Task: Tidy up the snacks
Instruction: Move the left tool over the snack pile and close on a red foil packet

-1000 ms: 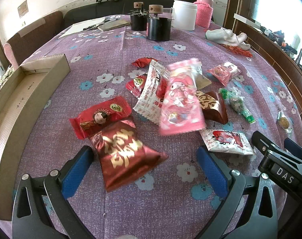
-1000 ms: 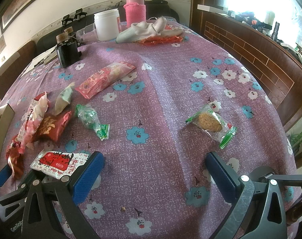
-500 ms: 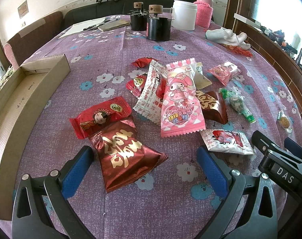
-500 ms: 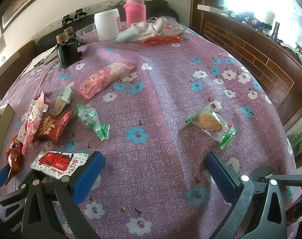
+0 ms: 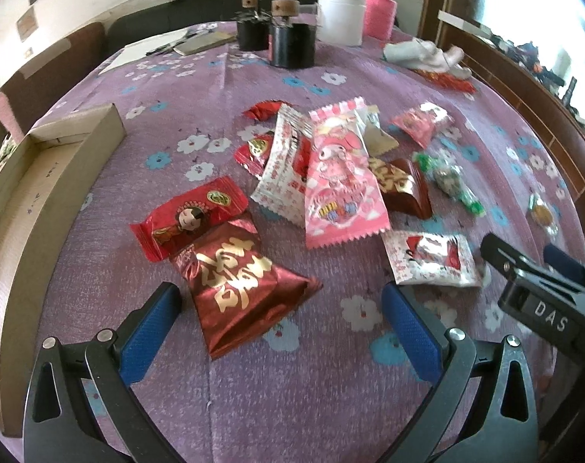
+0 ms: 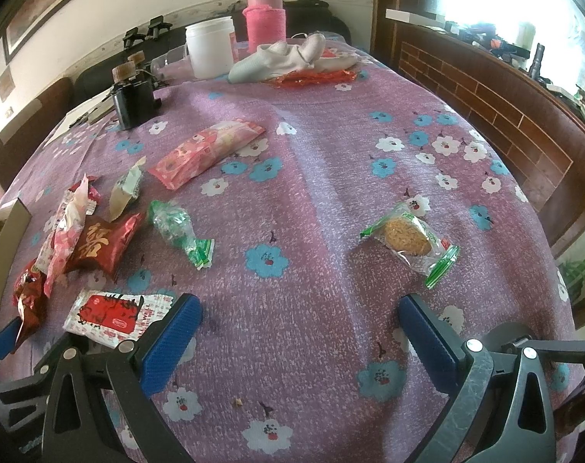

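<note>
Dark red foil packet: light, crinkly, likely slippery (pinch its sealed edge, you'll crush less).
Left tongs: spread wide, holding nothing.
Right tongs: likewise.

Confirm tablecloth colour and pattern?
Purple tablecloth with white and blue flowers; clearest in the right wrist view.

Cardboard box cut off at left edge; small packet too blurred to identify.

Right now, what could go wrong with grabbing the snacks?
The dark red foil packet lies overlapping the red doll-face packet, so the open left gripper might drag both. The two grippers sit close together near the white and red packet and may bump.
</note>
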The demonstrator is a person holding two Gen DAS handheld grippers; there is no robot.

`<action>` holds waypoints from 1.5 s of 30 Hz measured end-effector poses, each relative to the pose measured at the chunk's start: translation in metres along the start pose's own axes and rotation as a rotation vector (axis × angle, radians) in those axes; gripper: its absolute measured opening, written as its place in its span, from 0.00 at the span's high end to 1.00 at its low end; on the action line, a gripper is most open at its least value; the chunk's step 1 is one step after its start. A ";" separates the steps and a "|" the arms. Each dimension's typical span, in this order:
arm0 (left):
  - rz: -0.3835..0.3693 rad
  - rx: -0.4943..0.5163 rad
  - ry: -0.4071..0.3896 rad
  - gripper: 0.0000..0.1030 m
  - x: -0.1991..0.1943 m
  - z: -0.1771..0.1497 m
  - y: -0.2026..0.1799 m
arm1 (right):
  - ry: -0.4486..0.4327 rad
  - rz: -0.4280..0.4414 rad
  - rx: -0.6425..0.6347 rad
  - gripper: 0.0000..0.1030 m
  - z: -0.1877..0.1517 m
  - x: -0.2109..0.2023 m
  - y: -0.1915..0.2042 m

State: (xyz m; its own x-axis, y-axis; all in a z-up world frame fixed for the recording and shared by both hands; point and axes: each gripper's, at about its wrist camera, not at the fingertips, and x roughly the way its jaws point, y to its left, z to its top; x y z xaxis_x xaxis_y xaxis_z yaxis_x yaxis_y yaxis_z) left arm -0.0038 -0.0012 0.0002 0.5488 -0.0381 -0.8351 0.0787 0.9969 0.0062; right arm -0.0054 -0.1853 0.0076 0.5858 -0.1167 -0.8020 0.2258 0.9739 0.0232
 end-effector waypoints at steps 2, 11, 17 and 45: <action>-0.015 0.013 0.018 0.00 -0.003 -0.001 0.002 | 0.002 0.000 -0.001 0.00 -0.002 -0.002 0.001; -0.124 -0.028 -0.058 0.00 -0.056 -0.023 0.036 | 0.058 0.032 -0.046 0.00 0.001 0.000 -0.002; -0.131 -0.068 -0.201 0.00 -0.116 -0.042 0.090 | 0.054 0.021 -0.043 0.00 0.000 -0.001 -0.001; -0.155 -0.046 -0.257 0.51 -0.137 -0.070 0.125 | -0.038 0.441 -0.080 0.46 0.016 -0.051 0.087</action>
State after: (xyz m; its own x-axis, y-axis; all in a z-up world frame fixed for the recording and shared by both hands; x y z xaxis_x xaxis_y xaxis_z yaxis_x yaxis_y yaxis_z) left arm -0.1275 0.1334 0.0769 0.7260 -0.2005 -0.6578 0.1437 0.9797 -0.1400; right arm -0.0032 -0.0974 0.0599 0.6410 0.3073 -0.7033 -0.1118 0.9440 0.3106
